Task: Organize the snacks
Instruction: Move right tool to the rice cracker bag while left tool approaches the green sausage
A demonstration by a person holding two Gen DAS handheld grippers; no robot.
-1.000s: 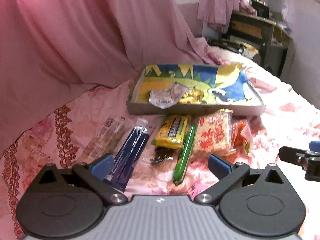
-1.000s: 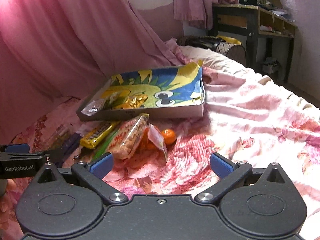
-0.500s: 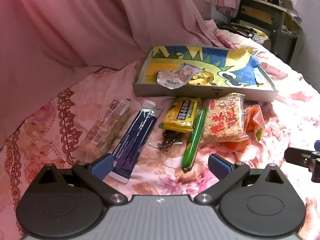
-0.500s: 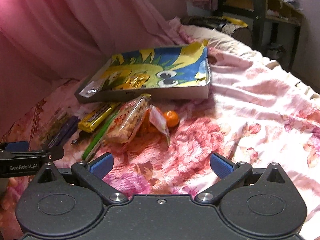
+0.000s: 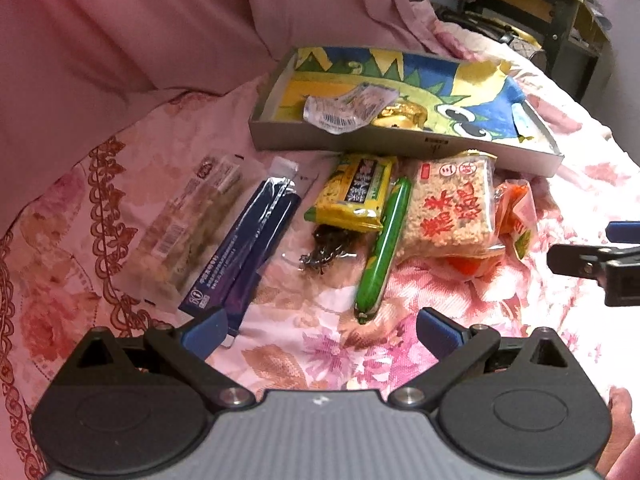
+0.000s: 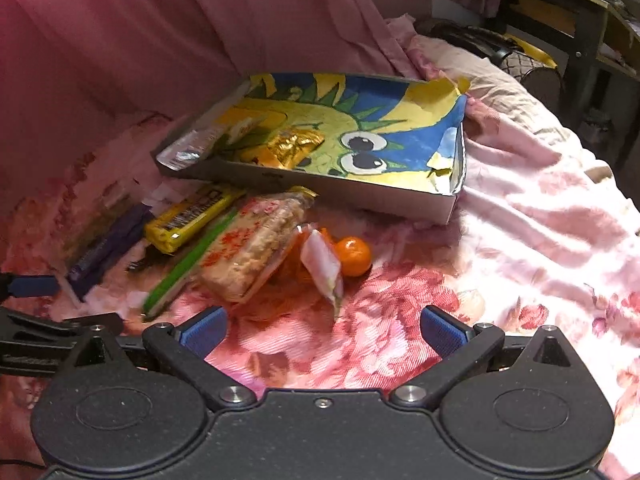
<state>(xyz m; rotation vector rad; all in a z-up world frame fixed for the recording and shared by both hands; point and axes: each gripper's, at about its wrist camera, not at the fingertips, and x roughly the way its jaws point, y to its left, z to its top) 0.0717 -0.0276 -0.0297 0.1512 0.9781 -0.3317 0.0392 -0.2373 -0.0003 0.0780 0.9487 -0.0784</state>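
One box (image 5: 400,146) — nine snacks (image 5: 452,208)

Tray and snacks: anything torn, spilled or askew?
Yes. The tray's picture lining is torn and curled up at its near right corner. The clear packet overhangs the tray's front wall. A dark loose clump lies on the bedspread below the yellow packet.

Pink curtain (image 5: 140,28) behind floral bedspread (image 6: 540,240); dark wooden desk (image 5: 536,4) far right, beyond bed
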